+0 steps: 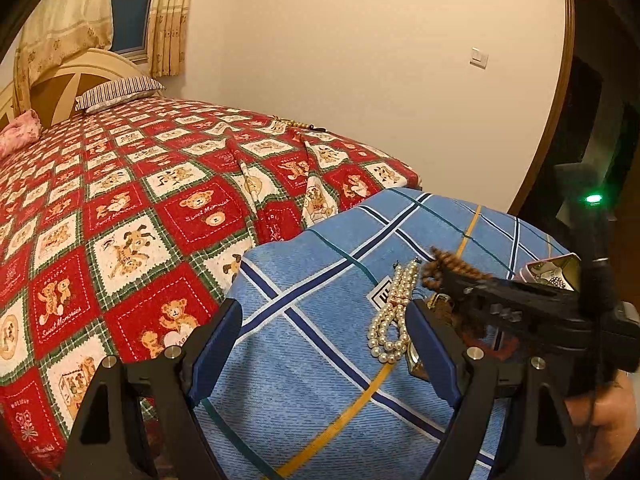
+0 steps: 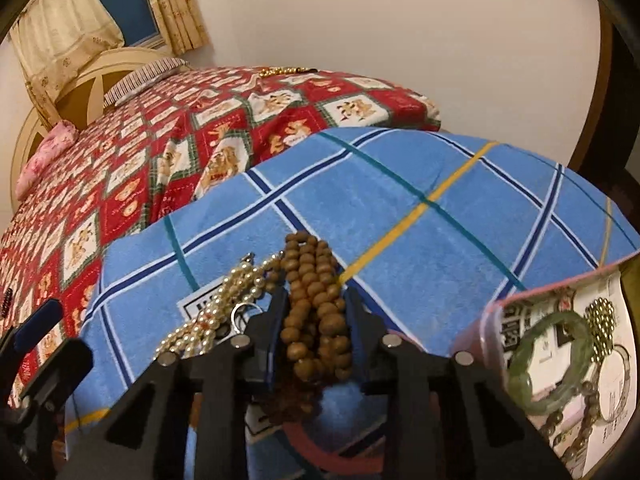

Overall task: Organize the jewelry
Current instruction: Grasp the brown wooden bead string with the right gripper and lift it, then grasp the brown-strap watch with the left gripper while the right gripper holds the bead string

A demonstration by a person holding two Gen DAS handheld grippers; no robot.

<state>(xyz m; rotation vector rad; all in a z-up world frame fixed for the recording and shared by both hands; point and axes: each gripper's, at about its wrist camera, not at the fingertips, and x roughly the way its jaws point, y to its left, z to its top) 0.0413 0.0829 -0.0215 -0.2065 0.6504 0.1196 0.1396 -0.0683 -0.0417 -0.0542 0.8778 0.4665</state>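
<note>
Right wrist view alone shows the open box (image 2: 560, 360) at lower right, holding a smooth green bangle (image 2: 554, 364) and a cluster of small gold beads (image 2: 600, 316). Its right tongs (image 2: 316, 312) are clamped on a bunch of round brown wooden beads (image 2: 316, 300), low in the middle, over the blue plaid towel (image 2: 400, 208). Left wrist view shows the left tongs (image 1: 324, 344) spread wide and holding nothing, with the glossy pearl necklace (image 1: 394, 316) lying looped on the towel just inside the right-hand finger, and the red teddy-bear quilt (image 1: 140, 200) filling the left of the frame.
</note>
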